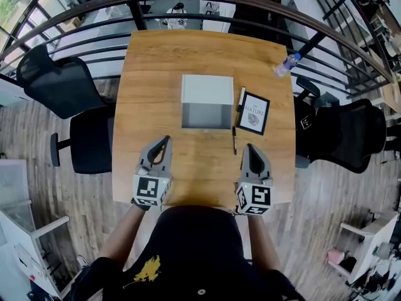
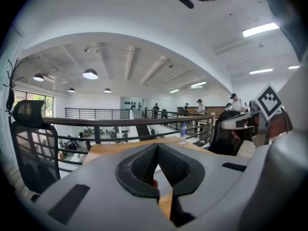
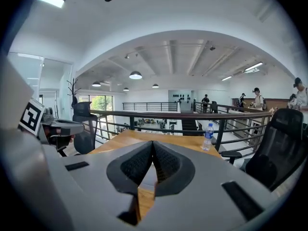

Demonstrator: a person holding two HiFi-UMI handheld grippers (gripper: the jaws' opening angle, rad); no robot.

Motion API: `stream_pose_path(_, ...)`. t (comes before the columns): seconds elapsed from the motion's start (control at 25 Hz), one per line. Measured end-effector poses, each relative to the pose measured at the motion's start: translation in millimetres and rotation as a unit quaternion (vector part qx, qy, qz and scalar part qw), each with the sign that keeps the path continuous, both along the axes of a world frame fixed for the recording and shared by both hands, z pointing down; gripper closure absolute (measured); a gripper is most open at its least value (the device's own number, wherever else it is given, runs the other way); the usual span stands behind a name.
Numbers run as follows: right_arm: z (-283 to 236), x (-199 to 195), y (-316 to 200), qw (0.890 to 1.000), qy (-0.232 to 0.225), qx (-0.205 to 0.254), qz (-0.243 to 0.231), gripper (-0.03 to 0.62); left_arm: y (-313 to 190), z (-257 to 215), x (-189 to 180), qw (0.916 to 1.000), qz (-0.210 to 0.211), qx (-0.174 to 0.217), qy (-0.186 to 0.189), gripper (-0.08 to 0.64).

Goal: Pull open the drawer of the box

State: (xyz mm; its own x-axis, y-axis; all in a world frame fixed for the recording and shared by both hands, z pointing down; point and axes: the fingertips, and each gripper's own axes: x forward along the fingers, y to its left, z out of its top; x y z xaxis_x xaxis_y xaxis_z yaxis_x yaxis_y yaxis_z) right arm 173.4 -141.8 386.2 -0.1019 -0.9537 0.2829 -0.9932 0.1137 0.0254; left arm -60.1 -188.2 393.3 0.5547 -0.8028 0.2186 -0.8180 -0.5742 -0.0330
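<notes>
Card (image 1: 254, 113) with "NATURE" beside box (image 1: 207, 101)

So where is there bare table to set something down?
The left strip of the table, between its left edge and the white box, is bare; so is the band behind the box. Right of the box is crowded: marker, framed card and pen, plus a water bottle at the far right corner.

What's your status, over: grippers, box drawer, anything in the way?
Left gripper and right gripper shut, empty, short of the box. Drawer open or closed: cannot tell. Pen lies just right of its front.
</notes>
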Motion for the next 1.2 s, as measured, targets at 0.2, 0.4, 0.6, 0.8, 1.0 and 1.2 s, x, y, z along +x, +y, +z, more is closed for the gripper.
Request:
stream_pose_path(0.2,-4.8,15.9,2.8,1.000,-0.001,0.006,0.014,0.595,4.1,-15.0,-11.9,0.9995,-0.023,0.010,0.021,0.543)
stream_pose_path(0.4,-8.2,21.7,2.6,1.000,-0.004,0.009,0.022,0.595,0.5,-16.1,-15.9,0.9991,-0.034,0.013,0.023,0.543)
stream_pose_path(0.6,-11.7,21.0,1.5,1.000,-0.009,0.013,0.020,0.595,-1.4,-24.5,-12.9,0.9992,-0.024,0.027,0.014,0.543)
stream_pose_path(0.8,-17.5,15.1,-1.6,1.000,-0.009,0.017,0.017,0.595,-2.9,-29.7,-12.4,0.9993,-0.017,0.031,0.015,0.543)
stream_pose_path(1.0,-19.4,14.3,1.2,1.000,-0.011,0.017,0.017,0.595,-0.1,-28.0,-9.9,0.9994,-0.017,0.023,0.022,0.541)
stream_pose_path(1.2,-25.1,12.6,3.5,1.000,-0.012,0.023,0.016,0.595,2.6,-31.9,-3.9,0.9993,-0.009,0.028,0.025,0.543)
